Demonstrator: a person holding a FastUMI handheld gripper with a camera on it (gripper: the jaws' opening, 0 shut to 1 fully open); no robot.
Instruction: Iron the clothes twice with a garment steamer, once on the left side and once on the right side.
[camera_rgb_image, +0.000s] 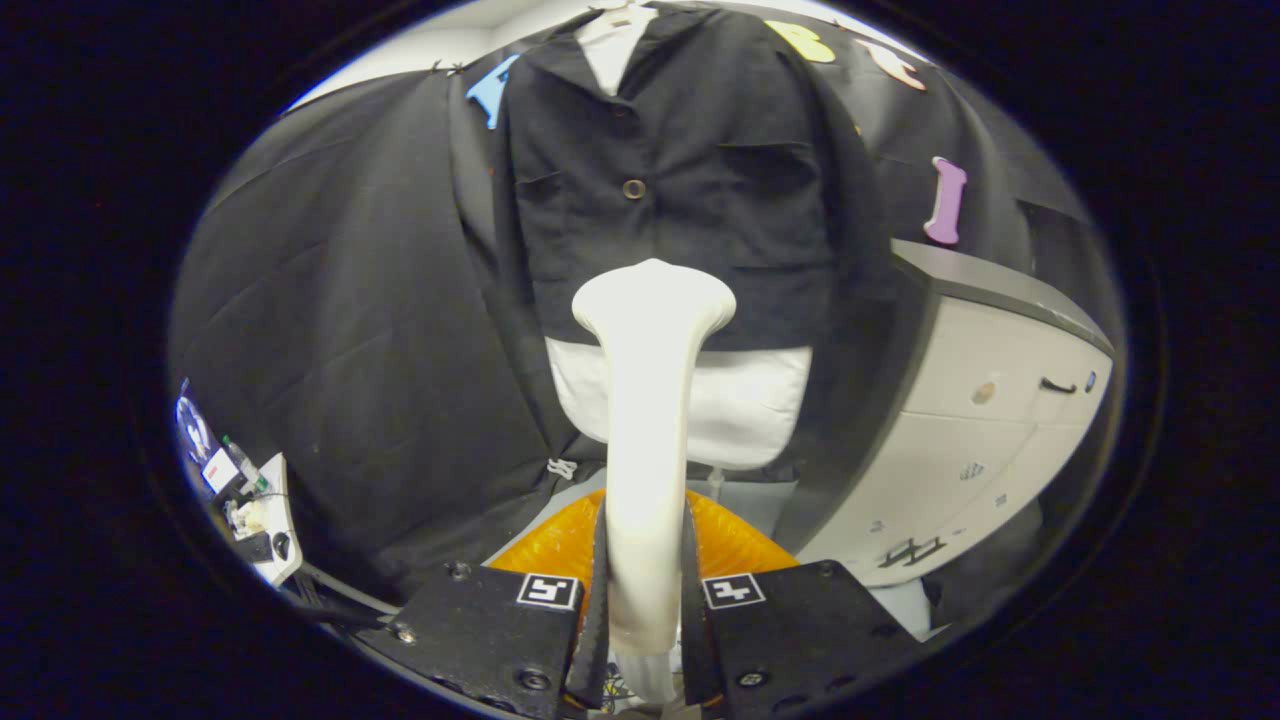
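Observation:
My gripper (645, 590) is shut on the white garment steamer (648, 420), both black fingers (590, 600) pressing its handle. The steamer stands upright between them, its wide head at the lower middle of a dark button-up shirt (670, 190) hanging straight ahead. Whether the head touches the cloth I cannot tell. The shirt hangs over a white undershirt (750, 400) whose hem shows below it and whose collar shows at the top. A round button sits on the shirt's placket just above the steamer head.
A white cabinet (990, 440) with a dark top stands at the right of the shirt. An orange object (735, 545) lies low behind the fingers. At the left, a small white table (265, 520) carries bottles and small items.

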